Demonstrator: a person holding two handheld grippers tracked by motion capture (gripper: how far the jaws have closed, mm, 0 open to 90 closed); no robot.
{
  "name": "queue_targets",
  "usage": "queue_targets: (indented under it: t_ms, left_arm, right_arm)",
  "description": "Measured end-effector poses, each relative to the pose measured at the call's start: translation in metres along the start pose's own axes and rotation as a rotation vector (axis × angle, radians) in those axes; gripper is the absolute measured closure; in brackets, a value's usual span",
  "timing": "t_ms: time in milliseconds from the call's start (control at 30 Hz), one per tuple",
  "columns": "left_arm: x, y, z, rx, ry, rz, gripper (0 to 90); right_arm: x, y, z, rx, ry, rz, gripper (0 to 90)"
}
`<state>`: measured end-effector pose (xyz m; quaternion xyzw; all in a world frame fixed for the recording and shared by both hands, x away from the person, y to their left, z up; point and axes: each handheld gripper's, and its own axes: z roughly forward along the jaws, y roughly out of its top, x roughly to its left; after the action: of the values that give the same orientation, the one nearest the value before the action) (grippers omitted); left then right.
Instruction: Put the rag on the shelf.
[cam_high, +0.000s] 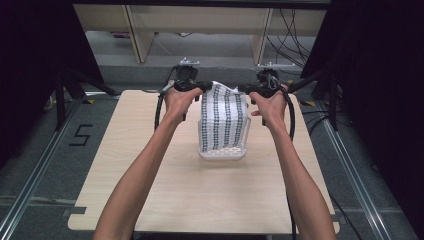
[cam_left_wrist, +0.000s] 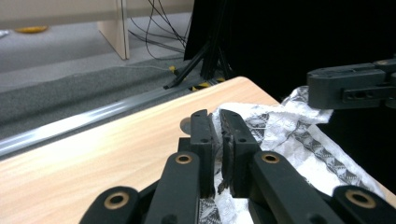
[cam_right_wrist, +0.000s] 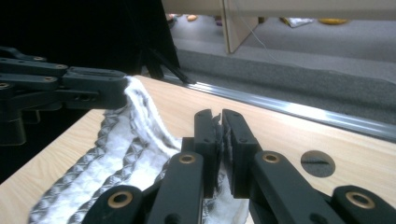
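Note:
A white cloth (cam_high: 223, 115) with rows of dark pattern hangs stretched between my two grippers above a white perforated basket (cam_high: 243, 145), and its lower part reaches down into the basket. My left gripper (cam_high: 202, 86) is shut on the cloth's upper left corner. My right gripper (cam_high: 245, 89) is shut on the upper right corner. In the left gripper view the jaws (cam_left_wrist: 215, 116) pinch the cloth (cam_left_wrist: 299, 135), with the right gripper (cam_left_wrist: 350, 88) farther off. In the right gripper view the jaws (cam_right_wrist: 215, 116) clamp the cloth (cam_right_wrist: 130, 140), and the left gripper (cam_right_wrist: 70, 86) holds the far corner.
The basket stands near the middle of a light wooden table (cam_high: 165, 200). A round hole (cam_right_wrist: 317, 163) sits in the tabletop near its far edge. Black tripod legs (cam_high: 70, 90) and cables (cam_high: 290, 40) stand on the floor beyond the table.

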<state>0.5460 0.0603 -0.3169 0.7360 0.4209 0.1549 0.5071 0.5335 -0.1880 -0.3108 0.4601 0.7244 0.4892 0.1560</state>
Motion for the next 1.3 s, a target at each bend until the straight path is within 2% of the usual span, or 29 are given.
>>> queue_targets:
  t_ms: [33, 67, 133, 200, 233, 267, 367, 400, 433, 500, 567, 633, 733, 933, 1000, 1100, 1133, 1233, 1267, 1300]
  left_arm:
    - [0.0, -0.002, 0.001, 0.007, 0.0, -0.004, 83.7]
    - [0.002, -0.003, 0.002, 0.03, -0.004, 0.004, 83.5]
    - [0.003, -0.006, 0.004, 0.037, -0.008, -0.016, 83.0]
    - [0.005, -0.009, 0.005, 0.063, -0.009, -0.016, 82.3]
    - [0.006, -0.01, 0.005, 0.072, -0.009, -0.015, 81.7]
    - [0.006, -0.011, 0.005, 0.078, -0.005, -0.015, 80.7]
    - [0.008, -0.014, 0.006, 0.093, -0.014, -0.029, 77.9]
    - [0.008, -0.015, 0.006, 0.1, -0.014, -0.034, 75.6]
    - [0.009, -0.016, 0.007, 0.114, -0.016, -0.04, 72.6]
    - [0.009, -0.018, 0.01, 0.148, -0.02, -0.056, 58.7]
    - [0.008, -0.019, 0.012, 0.188, -0.001, -0.061, 42.7]
    - [0.008, -0.02, 0.013, 0.21, 0.021, -0.067, 32.0]
    - [0.011, -0.019, 0.011, 0.199, 0.03, -0.076, 25.4]
    - [0.013, -0.019, 0.004, 0.179, 0.015, -0.095, 25.1]
    - [0.014, -0.019, 0.002, 0.18, 0.013, -0.094, 25.3]
    - [0.014, -0.019, -0.003, 0.185, 0.008, -0.087, 25.2]
    - [0.014, -0.019, -0.004, 0.185, 0.009, -0.087, 25.1]
    - [0.015, -0.02, -0.009, 0.181, 0.007, -0.087, 25.1]
    - [0.016, -0.02, -0.011, 0.178, 0.002, -0.089, 25.1]
    - [0.016, -0.02, -0.013, 0.176, -0.005, -0.096, 25.1]
  right_arm:
    - [-0.002, -0.001, 0.002, 0.0, 0.0, -0.012, 85.2]
    - [-0.001, -0.002, 0.004, 0.004, -0.001, 0.008, 85.1]
    - [-0.004, -0.004, 0.007, 0.015, -0.006, 0.007, 84.6]
    - [-0.005, -0.006, 0.01, 0.037, -0.022, 0.017, 83.5]
    - [-0.007, -0.007, 0.011, 0.035, -0.024, 0.006, 82.9]
    - [-0.006, -0.007, 0.012, 0.035, -0.028, 0.023, 82.2]
    - [-0.005, -0.008, 0.014, 0.028, -0.024, 0.014, 81.2]
    - [-0.005, -0.008, 0.014, 0.031, -0.023, -0.002, 80.6]
    - [-0.003, -0.009, 0.014, 0.032, -0.027, 0.009, 80.2]
    - [-0.003, -0.009, 0.014, 0.027, -0.017, 0.002, 79.2]
    - [-0.002, -0.01, 0.014, 0.03, -0.022, 0.009, 78.4]
    - [-0.001, -0.01, 0.014, 0.027, -0.018, 0.007, 78.1]
    - [0.001, -0.01, 0.012, 0.029, -0.016, 0.004, 77.3]
    - [0.004, -0.01, 0.008, 0.024, 0.003, -0.017, 75.9]
    - [0.006, -0.01, 0.005, 0.026, -0.001, -0.008, 75.0]
    - [0.004, -0.01, 0.002, 0.026, 0.004, -0.035, 73.1]
    - [0.005, -0.01, 0.0, 0.03, -0.004, -0.022, 72.4]
    - [0.003, -0.011, -0.004, 0.028, -0.003, -0.024, 70.9]
    - [0.002, -0.011, -0.006, 0.027, -0.002, -0.041, 70.1]
    - [0.002, -0.012, -0.007, 0.032, -0.002, -0.023, 69.8]
